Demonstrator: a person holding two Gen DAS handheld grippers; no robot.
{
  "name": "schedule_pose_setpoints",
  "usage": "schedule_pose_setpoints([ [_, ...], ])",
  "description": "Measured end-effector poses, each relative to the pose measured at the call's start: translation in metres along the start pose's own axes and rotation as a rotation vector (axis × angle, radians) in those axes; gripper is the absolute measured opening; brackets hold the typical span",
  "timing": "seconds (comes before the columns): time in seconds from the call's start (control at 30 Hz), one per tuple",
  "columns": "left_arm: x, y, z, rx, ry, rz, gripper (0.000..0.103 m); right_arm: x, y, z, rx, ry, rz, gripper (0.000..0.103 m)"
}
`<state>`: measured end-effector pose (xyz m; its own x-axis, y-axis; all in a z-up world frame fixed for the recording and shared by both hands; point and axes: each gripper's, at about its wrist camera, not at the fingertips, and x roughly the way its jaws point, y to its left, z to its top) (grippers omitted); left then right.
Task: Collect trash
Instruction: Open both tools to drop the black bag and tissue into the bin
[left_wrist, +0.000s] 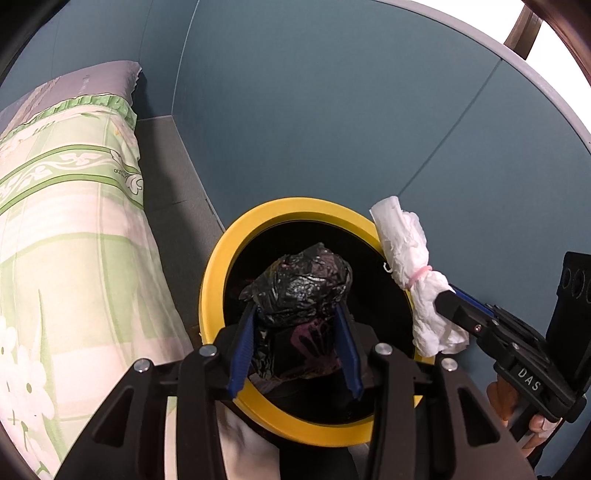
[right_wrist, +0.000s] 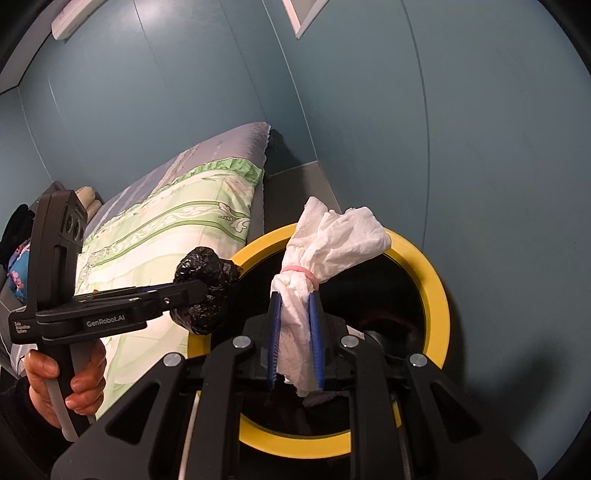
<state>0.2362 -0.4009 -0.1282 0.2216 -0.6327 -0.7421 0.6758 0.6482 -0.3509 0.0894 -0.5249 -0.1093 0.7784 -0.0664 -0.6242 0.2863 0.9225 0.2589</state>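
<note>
My left gripper (left_wrist: 295, 310) is shut on a crumpled black plastic bag (left_wrist: 299, 284) and holds it over the mouth of a round bin with a yellow rim (left_wrist: 212, 280). My right gripper (right_wrist: 295, 295) is shut on a white tissue bundle (right_wrist: 328, 236) tied with a pink band, and holds it over the same bin's yellow rim (right_wrist: 439, 295). In the left wrist view the tissue bundle (left_wrist: 406, 258) and right gripper (left_wrist: 448, 295) are at the bin's right edge. In the right wrist view the black bag (right_wrist: 207, 291) and left gripper (right_wrist: 199, 290) are at the bin's left edge.
A bed with a green-and-white floral cover (left_wrist: 74, 240) lies left of the bin, also seen in the right wrist view (right_wrist: 166, 236). Blue-grey wall panels (left_wrist: 332, 110) stand close behind and right of the bin. A grey ledge (left_wrist: 166, 166) runs between bed and wall.
</note>
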Motion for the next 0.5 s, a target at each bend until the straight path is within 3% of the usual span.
schedule_pose_setpoints([
  [0.13,-0.002,0.005,0.000,-0.023,-0.010,0.001,0.058,0.001,-0.001,0.000,0.022,-0.004,-0.004,0.034],
  [0.43,-0.033,0.026,0.004,-0.051,-0.088,0.031,0.078,-0.009,0.003,0.004,0.026,-0.029,-0.029,0.036],
  [0.5,-0.044,0.034,0.005,-0.061,-0.111,0.048,0.081,-0.014,0.009,0.006,0.017,-0.043,-0.025,0.042],
])
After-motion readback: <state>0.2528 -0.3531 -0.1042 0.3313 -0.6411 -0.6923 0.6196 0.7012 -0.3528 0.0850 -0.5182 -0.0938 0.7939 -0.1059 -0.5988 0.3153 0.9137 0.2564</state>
